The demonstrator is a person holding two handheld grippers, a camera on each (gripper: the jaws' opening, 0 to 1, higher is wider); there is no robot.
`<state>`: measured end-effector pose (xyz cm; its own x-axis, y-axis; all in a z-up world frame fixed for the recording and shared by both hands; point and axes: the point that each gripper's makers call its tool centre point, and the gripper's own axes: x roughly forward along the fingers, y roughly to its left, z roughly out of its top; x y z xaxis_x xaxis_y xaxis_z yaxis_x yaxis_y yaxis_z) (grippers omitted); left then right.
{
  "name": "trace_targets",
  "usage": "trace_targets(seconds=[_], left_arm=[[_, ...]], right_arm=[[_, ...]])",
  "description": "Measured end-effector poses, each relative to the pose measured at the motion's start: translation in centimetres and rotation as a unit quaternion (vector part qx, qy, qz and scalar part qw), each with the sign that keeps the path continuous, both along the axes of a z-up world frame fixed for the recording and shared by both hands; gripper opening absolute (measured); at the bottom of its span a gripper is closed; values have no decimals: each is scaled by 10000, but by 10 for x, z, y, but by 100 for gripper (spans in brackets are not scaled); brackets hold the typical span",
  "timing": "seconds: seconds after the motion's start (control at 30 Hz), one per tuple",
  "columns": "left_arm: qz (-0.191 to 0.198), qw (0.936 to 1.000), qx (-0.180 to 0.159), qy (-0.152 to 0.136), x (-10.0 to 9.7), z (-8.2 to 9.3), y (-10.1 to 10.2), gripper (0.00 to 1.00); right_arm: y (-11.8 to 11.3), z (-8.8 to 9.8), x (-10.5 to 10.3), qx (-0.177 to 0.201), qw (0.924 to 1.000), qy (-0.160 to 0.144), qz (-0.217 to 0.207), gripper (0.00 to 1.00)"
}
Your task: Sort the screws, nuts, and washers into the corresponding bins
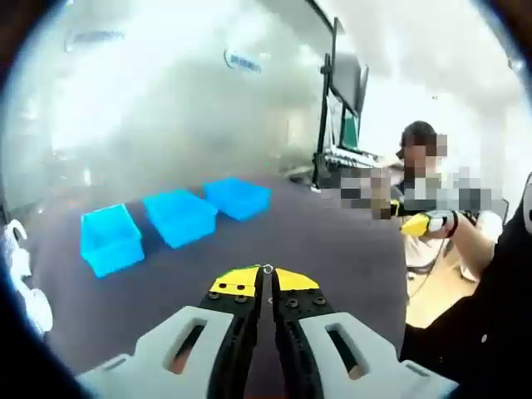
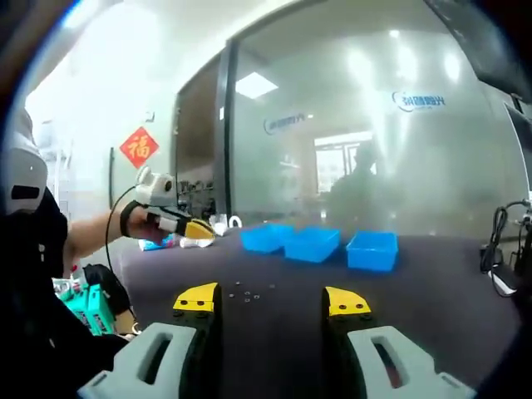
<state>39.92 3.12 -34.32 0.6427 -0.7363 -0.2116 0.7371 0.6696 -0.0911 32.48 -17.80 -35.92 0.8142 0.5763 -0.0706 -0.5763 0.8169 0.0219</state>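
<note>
Small parts (image 2: 249,291) lying too tiny to identify on worktop (image 2: 432,299); left tool (image 1: 268,274) pinching tiny ring-like bit (image 1: 268,269), right tool (image 2: 273,301) gaping wide; three blue bins (image 2: 314,244) sitting beyond.

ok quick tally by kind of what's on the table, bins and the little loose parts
blue bins: 3
small loose parts: about 6, too small to tell screws, nuts or washers apart
small part pinched in the left gripper: 1
total: about 10
</note>
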Motion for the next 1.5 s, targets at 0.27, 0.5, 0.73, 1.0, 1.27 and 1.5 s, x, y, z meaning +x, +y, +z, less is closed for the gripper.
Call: trace_targets(seconds=[0.27, 0.5, 0.73, 1.0, 1.27, 1.5], left_arm=[[607, 9968, -424, -286, 12, 8, 20, 6], [1040, 9930, -315, -454, 44, 10, 43, 6], [1606, 9849, -327, -550, 98, 18, 73, 6], [1932, 9780, -394, -677, 153, 31, 90, 6], [2193, 9723, -391, -710, 197, 38, 95, 6], [2335, 9693, -110, -758, 229, 37, 96, 6]], right_arm=[[-1, 3, -1, -12, 10000, -14, -14, 43], [0, 4, 0, -2, 10000, -15, -2, 43], [0, 2, 0, 35, 10000, 1, -9, 43], [7, 3, 2, 43, 10000, -22, 53, 43], [17, 9, 6, 21, 9999, -64, 150, 43], [24, 13, 6, -44, 9997, -85, 235, 43]])
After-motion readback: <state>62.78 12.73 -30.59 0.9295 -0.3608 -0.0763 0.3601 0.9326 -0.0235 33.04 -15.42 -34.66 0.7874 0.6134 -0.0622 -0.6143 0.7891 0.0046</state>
